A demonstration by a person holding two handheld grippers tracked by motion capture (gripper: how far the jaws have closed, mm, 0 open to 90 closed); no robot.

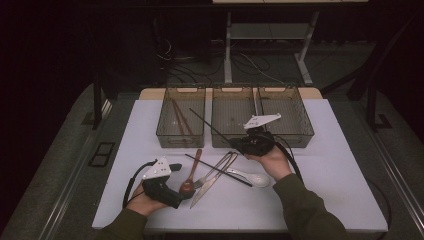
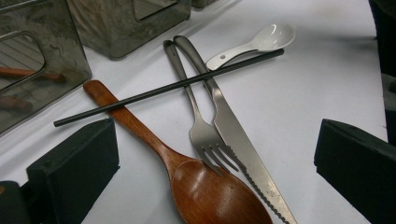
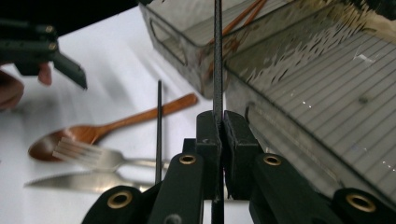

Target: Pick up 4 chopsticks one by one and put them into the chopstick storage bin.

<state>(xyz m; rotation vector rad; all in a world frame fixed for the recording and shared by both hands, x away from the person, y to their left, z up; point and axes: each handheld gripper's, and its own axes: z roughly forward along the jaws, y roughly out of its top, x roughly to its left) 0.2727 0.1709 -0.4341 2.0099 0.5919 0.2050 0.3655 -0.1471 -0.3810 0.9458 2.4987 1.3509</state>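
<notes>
Item: black chopstick [image 3: 217,56], lifted, in transit toward the bins.

We log it pinched between the pressed-together jaws of the right gripper [image 3: 218,122], raised off the white table [image 1: 345,170] and slanting left and far across the front of the middle bin [image 1: 232,117]. The left bin [image 1: 181,120] already holds two reddish chopsticks [image 1: 179,119]. We judge the sorting step to be mid-carry; the next move calls for swinging the stick over a bin rim, levelling it, then parting the jaws. Its black mate [image 2: 168,87] lies near, across the fork [image 2: 198,116], knife [image 2: 233,130] and wooden spoon [image 2: 187,172]; a white spoon [image 2: 261,42] lies to their right. Our left gripper [image 2: 215,172] waits spread wide, holding nothing, over the wooden spoon's bowl.
</notes>
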